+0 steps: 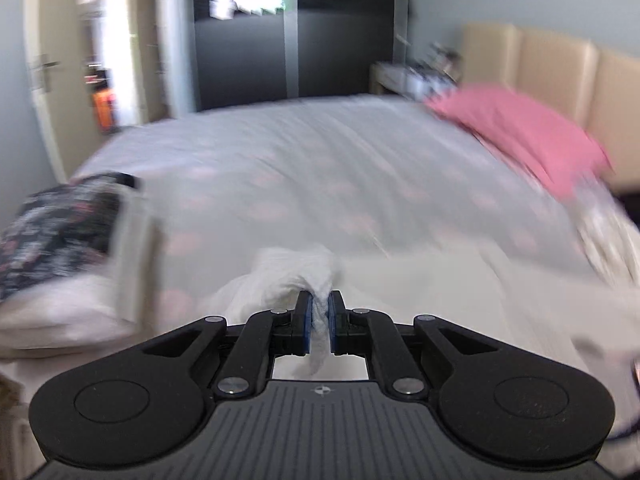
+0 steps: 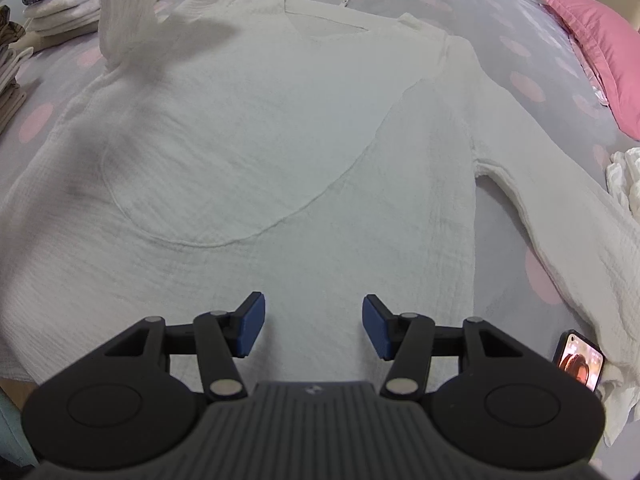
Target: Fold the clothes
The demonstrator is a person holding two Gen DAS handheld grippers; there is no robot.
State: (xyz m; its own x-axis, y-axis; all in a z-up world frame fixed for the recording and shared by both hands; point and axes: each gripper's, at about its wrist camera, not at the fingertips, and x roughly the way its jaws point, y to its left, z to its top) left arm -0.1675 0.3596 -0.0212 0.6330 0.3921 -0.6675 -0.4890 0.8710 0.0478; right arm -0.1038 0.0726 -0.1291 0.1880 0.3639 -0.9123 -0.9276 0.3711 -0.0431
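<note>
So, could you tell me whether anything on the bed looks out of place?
A phone with its screen lit lies on the bed beside the white top's right sleeve, close to where folding happens. The left sleeve is lifted, pinched in the left gripper.

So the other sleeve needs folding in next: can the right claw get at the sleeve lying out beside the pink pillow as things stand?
Probably yes. The right claw hangs open and empty over the white top, and the sleeve lies flat on the bedspread with nothing on it. Only the phone sits near its cuff.
</note>
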